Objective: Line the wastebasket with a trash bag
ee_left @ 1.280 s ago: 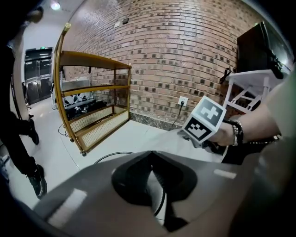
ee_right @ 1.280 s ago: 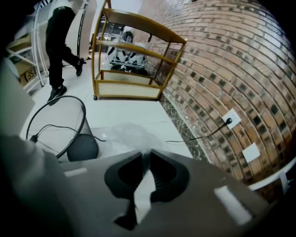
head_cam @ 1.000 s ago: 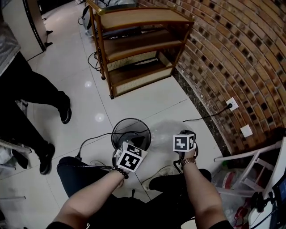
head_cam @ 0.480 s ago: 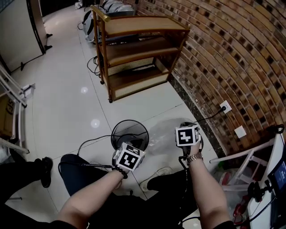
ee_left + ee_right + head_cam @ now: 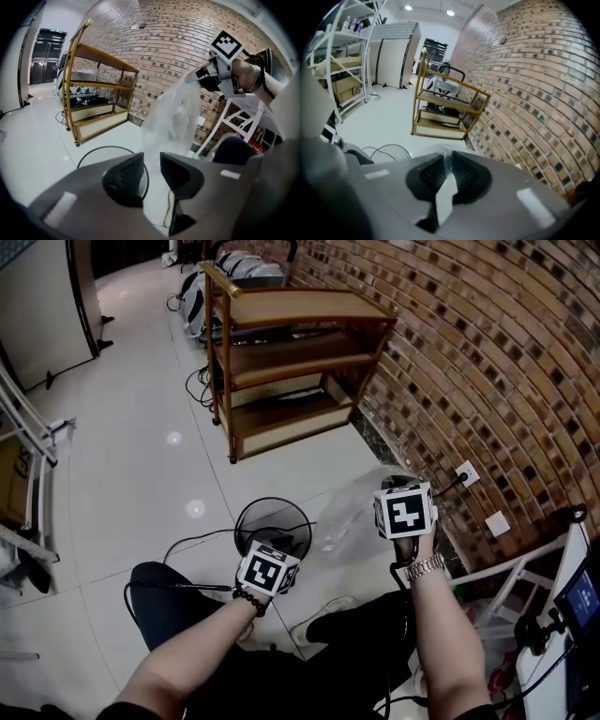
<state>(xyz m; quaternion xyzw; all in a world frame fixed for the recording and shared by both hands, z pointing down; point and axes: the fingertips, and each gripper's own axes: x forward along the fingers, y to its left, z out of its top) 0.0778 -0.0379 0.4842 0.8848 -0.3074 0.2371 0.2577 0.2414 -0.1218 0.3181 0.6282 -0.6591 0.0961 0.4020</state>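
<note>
A black mesh wastebasket [image 5: 274, 521] stands on the white floor in front of my knees; its rim [image 5: 101, 151] also shows in the left gripper view. A clear, thin trash bag [image 5: 345, 514] hangs beside it on the right. My right gripper [image 5: 395, 487] is raised above it, shut on the bag's top edge [image 5: 446, 180], a white strip pinched between the pads. The bag [image 5: 172, 117] drops from there toward my left gripper [image 5: 152, 169], low by the basket's near rim. Its jaws have just been opening and stand apart, with the film running down into the gap, not pressed.
A wooden shelf unit [image 5: 281, 362] stands beyond the basket against a brick wall [image 5: 497, 371]. Black cables [image 5: 183, 542] lie on the floor at the left. A white frame [image 5: 511, 573] and clutter fill the right. A wall socket [image 5: 466, 472] has a plug in it.
My right gripper has risen with the bag, pulling it taller. The left gripper has stayed by the basket's near rim. The bystander's legs at the left are gone.
</note>
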